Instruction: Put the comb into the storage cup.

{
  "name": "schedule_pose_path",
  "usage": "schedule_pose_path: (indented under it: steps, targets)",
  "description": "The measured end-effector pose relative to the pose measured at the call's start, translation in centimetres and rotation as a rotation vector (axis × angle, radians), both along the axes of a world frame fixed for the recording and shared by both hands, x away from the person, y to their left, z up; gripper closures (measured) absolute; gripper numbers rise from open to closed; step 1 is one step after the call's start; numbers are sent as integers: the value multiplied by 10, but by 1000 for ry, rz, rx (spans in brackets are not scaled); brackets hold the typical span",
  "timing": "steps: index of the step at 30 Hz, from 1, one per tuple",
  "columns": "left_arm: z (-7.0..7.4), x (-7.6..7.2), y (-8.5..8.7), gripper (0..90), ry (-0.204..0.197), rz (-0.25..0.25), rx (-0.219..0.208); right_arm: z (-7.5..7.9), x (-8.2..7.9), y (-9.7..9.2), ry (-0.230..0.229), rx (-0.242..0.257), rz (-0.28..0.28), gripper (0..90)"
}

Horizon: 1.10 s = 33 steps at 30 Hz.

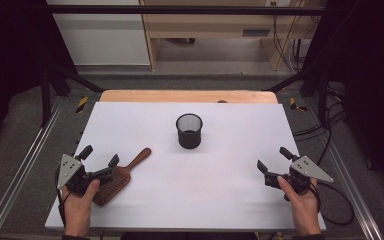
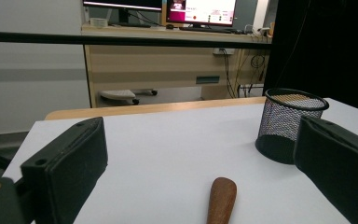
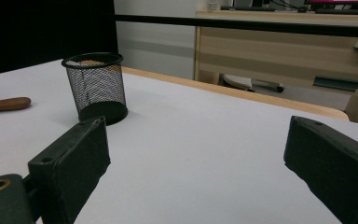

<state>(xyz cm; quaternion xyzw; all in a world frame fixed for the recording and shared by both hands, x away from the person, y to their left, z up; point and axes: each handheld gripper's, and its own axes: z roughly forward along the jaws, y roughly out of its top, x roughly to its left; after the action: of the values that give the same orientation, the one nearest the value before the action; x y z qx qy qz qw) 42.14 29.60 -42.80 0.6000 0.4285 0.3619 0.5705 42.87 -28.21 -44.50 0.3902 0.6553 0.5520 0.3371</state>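
The white surface [image 1: 220,190] runs bare across its whole middle and right half, ending at a wooden strip [image 1: 187,96] along the far edge at 12 o'clock and at metal rails [image 1: 25,160] on both sides. The left claw [image 1: 100,156] sits near the 8 o'clock corner, its jaws spread wide with nothing between the pads, poised just over the wooden hairbrush [image 1: 122,175]. The right claw [image 1: 274,159] hangs near the 4 o'clock corner, likewise wide open and empty, with free room all round it. The hairbrush lies flat at about 8 o'clock, its brown rounded handle pointing toward 1 o'clock, its bristled head partly under the left claw. A black mesh cup [image 1: 189,130] stands upright just beyond centre, toward 12 o'clock, well apart from the brush.
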Motion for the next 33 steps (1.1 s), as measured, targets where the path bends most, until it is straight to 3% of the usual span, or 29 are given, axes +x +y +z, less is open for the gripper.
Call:
schedule_pose_path:
  steps: [8,19,26,33]
  targets:
    - [0,1,0,35,16,33,-11,-1,3,-1,18,11,-15,66]
    - [0,1,-9,39,33,21,19,-3,4,2,34,-2,-3,63]
    - [4,0,-13,50,39,-19,53,-3,5,3,40,-6,-3,64]
    - [4,0,-8,80,66,0,32,-2,5,6,41,-17,7,66]
